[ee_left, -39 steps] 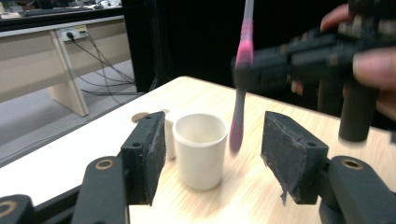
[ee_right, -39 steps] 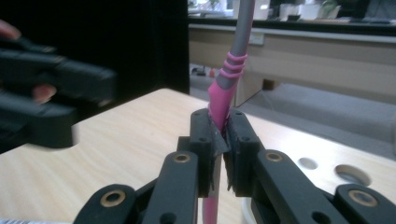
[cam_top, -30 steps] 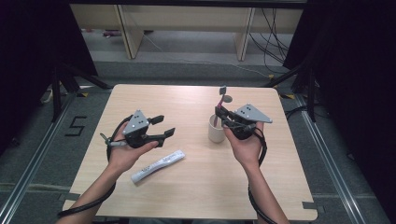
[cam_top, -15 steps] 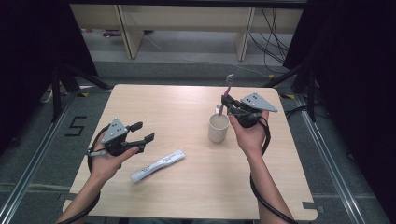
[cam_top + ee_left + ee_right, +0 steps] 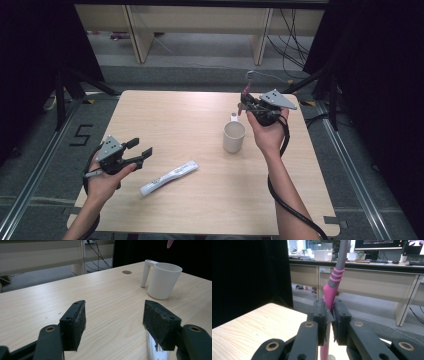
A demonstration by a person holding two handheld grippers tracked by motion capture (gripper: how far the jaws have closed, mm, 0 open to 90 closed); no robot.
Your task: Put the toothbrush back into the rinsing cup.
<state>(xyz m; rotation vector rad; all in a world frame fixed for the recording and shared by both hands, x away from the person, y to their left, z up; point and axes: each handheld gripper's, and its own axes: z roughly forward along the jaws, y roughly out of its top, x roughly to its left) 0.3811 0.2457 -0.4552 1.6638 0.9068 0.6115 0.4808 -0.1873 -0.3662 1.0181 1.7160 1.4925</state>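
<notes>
Two claws: right (image 5: 243, 103) raised, left (image 5: 140, 149) low.

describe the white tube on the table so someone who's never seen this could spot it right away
On the light wooden table, look at the near left part, just right of the open left gripper. There a slim white toothpaste tube lies flat and slanted. The white mug farther right stands upright with a handle; the tube is long, flat and printed.
</notes>
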